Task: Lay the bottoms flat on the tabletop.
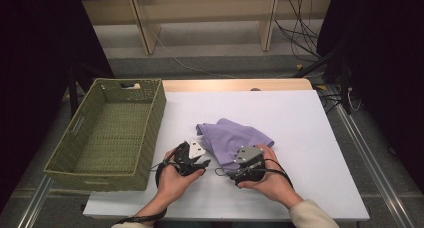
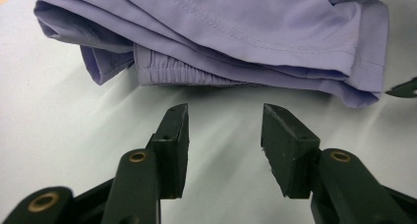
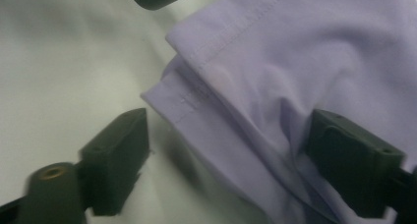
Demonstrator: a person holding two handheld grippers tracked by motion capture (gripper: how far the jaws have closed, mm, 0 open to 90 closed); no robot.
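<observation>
A folded cloth (image 1: pixel 235 138) of smooth lilac fabric lies near the middle of the white table (image 1: pixel 310 153), toward the near edge, well right of the basket (image 1: pixel 107 133). The basket is rectangular, woven of olive-green strands, with handle slots in its walls; it sits at the table's left edge.

The left gripper (image 1: pixel 202 164) is held just left of the cloth's near corner. The left gripper view has its two black, blocky jaws standing partly apart over bare table, with nothing between them and the cloth just beyond their tips. That view also brings out what the high view lacks: stitched hems, stacked folds and a gathered, ribbed band (image 2: pixel 182 74) along the cloth's near edge.

The right gripper (image 1: pixel 243 174) sits at the cloth's near right edge, a grey three-cornered plate on top. In the right gripper view its jaws stand wide; one is over bare table, the other over the fabric, and a hemmed corner (image 3: pixel 196 94) of layered cloth lies between them, unpinched. The picture is slightly blurred.

The high view alone takes in the basket and both hands.
</observation>
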